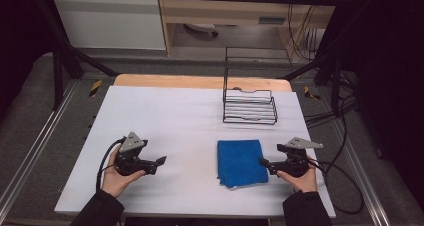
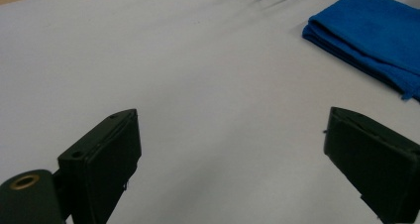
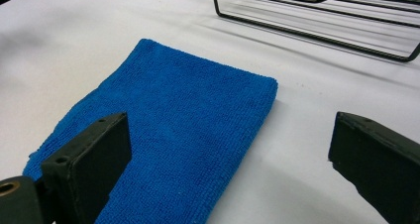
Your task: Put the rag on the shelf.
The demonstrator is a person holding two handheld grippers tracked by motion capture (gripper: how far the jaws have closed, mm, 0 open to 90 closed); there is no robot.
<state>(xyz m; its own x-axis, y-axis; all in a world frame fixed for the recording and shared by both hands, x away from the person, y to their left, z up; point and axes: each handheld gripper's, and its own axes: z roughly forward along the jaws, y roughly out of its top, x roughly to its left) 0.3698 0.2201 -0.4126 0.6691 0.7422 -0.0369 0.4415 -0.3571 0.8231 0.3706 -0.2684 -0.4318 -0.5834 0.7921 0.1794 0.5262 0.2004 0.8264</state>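
Right gripper [image 3: 225, 159], jaws wide and holding nothing, at the folded blue cloth's [image 3: 178, 144] edge. Left gripper [image 2: 230, 159], jaws wide, over bare table [image 2: 173, 75].

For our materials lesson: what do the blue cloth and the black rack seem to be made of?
Blue cloth: soft looped textile, probably microfibre, matte; fine nubby pile shows in the right gripper view. Black rack: thin wire, probably coated metal, slightly glossy; rigid straight rods.
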